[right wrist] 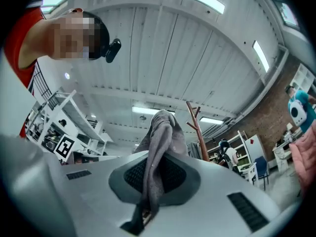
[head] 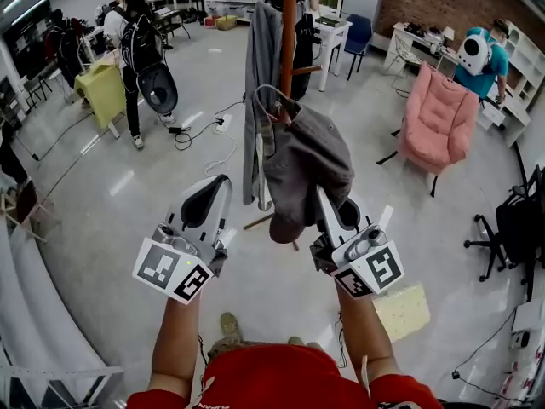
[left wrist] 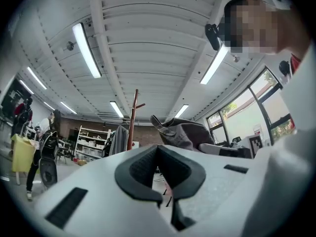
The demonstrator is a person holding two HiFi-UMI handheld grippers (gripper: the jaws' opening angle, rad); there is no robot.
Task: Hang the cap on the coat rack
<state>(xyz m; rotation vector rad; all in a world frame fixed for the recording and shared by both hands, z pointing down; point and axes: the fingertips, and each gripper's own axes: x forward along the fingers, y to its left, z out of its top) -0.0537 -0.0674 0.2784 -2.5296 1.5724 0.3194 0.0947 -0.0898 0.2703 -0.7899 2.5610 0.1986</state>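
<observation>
Head view — the right gripper clamps the grey cap just before the coat rack, where a grey coat hangs; the shirt print is unreadable. Left gripper view: the left gripper is closed, empty. Right gripper view — cap cloth pinched between the jaws.

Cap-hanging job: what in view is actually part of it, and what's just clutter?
Job:
- grey cap, pinched in the right claw
- wooden coat rack
- left claw, shut and empty

Clutter:
- pink armchair
- grey garment hanging on the rack
- blue chair
- yellow mat on the floor
- cables on the floor
</observation>
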